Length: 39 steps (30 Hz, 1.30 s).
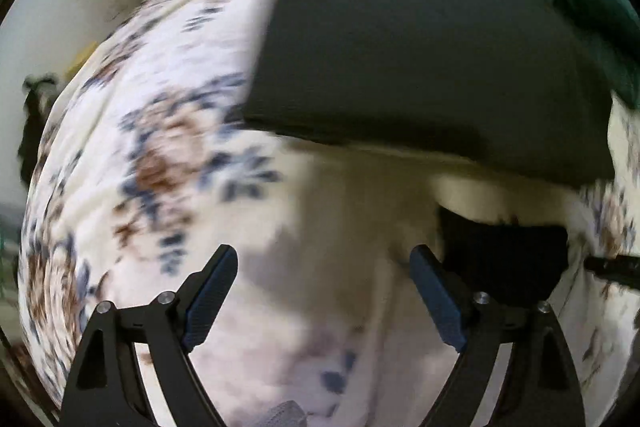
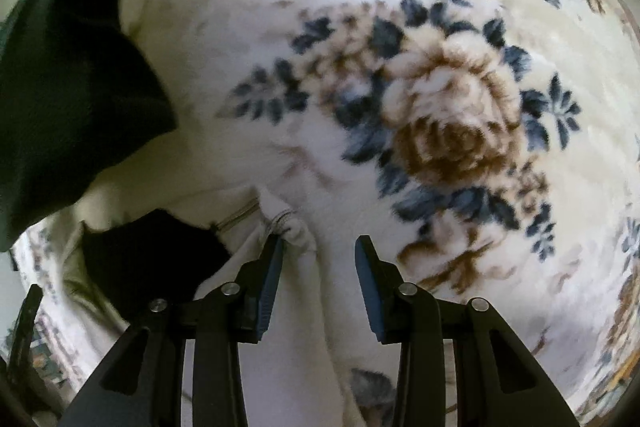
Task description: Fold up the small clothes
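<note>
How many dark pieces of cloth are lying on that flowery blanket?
2 that I can make out. A large dark cloth lies farther ahead on the flowery blanket, and a smaller black piece sits nearer, by a cream garment. Others may be hidden.

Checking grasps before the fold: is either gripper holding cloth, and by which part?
Nothing is held: the left gripper and right gripper are open over the white garment.

Open right gripper (image 2: 319,251) over cream garment (image 2: 296,291), floral blanket (image 2: 452,115).
</note>
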Motion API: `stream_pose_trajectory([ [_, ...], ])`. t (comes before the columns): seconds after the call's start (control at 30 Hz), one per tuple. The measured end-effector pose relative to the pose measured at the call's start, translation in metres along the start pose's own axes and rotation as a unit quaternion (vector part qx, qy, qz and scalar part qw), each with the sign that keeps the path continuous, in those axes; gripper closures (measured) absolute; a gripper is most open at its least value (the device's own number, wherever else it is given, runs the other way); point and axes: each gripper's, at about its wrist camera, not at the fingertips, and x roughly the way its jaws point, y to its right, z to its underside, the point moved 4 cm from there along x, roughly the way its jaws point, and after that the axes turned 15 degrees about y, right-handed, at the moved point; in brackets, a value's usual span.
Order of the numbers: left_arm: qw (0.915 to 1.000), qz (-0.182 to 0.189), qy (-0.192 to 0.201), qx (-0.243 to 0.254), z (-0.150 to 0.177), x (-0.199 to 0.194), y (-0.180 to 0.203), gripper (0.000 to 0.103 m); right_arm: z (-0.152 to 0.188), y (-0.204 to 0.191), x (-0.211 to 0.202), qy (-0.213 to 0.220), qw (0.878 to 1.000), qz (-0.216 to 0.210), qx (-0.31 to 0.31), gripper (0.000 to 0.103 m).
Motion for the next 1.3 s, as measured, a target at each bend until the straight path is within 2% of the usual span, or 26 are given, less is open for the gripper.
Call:
stream_pose_trajectory([
  [0.1, 0.996, -0.054, -0.031, 0.064, 0.014, 0.039, 0.02, 0.015, 0.009, 0.002, 0.003, -0.015, 1.0, -0.002, 0.002, 0.063],
  [0.17, 0.9931, -0.082, -0.037, 0.076, 0.021, 0.054, 0.006, 0.012, 0.012, 0.004, 0.004, -0.021, 1.0, 0.0, 0.004, 0.063],
  [0.27, 0.989, -0.123, -0.022, 0.08, 0.022, 0.059, -0.024, 0.012, 0.008, 0.007, 0.006, -0.016, 1.0, 0.011, -0.004, 0.063],
  [0.4, 0.9913, -0.115, -0.039, 0.051, 0.027, 0.066, -0.049, 0.012, 0.011, 0.009, 0.009, -0.015, 1.0, 0.022, -0.005, 0.063],
  [0.47, 0.9916, -0.115, -0.037, 0.046, 0.024, 0.061, -0.053, 0.012, 0.009, 0.009, 0.014, -0.017, 1.0, 0.023, -0.002, 0.063],
  [0.57, 0.995, -0.097, -0.019, 0.014, 0.014, 0.039, -0.066, 0.012, 0.007, 0.007, 0.007, -0.019, 1.0, 0.016, 0.006, 0.063],
  [0.67, 0.9972, -0.068, 0.009, -0.03, 0.01, -0.006, -0.085, 0.012, 0.006, 0.015, -0.006, -0.027, 0.999, -0.019, 0.021, 0.063],
  [0.73, 0.9976, -0.049, 0.02, -0.045, 0.014, -0.038, -0.088, 0.012, 0.016, 0.022, -0.025, -0.031, 0.998, -0.04, 0.025, 0.056],
  [0.8, 0.9977, -0.036, 0.016, -0.054, 0.03, -0.079, -0.094, 0.012, 0.033, 0.029, -0.051, -0.037, 0.997, -0.058, 0.023, 0.056],
  [0.9, 0.998, -0.027, -0.015, -0.055, 0.065, -0.132, -0.083, 0.012, 0.075, 0.046, -0.092, -0.055, 0.995, -0.075, 0.02, 0.056],
  [1.0, 0.9954, -0.013, -0.075, -0.059, 0.124, -0.166, -0.089, 0.012, 0.128, 0.064, -0.127, -0.081, 0.994, -0.076, 0.021, 0.056],
  [1.1, 0.9865, 0.007, -0.151, -0.064, 0.203, -0.187, -0.092, 0.013, 0.201, 0.093, -0.151, -0.124, 0.99, -0.062, 0.035, 0.056],
  [1.13, 0.984, 0.011, -0.165, -0.066, 0.221, -0.189, -0.091, 0.013, 0.234, 0.105, -0.154, -0.146, 0.987, -0.06, 0.04, 0.056],
  [1.17, 0.9795, 0.023, -0.188, -0.068, 0.251, -0.193, -0.088, 0.013, 0.257, 0.112, -0.153, -0.16, 0.984, -0.058, 0.045, 0.056],
  [1.23, 0.973, 0.036, -0.217, -0.07, 0.289, -0.195, -0.086, 0.013, 0.303, 0.129, -0.147, -0.192, 0.978, -0.052, 0.057, 0.056],
  [1.3, 0.9633, 0.067, -0.245, -0.087, 0.325, -0.188, -0.082, 0.013, 0.348, 0.145, -0.137, -0.213, 0.973, -0.052, 0.067, 0.056],
])
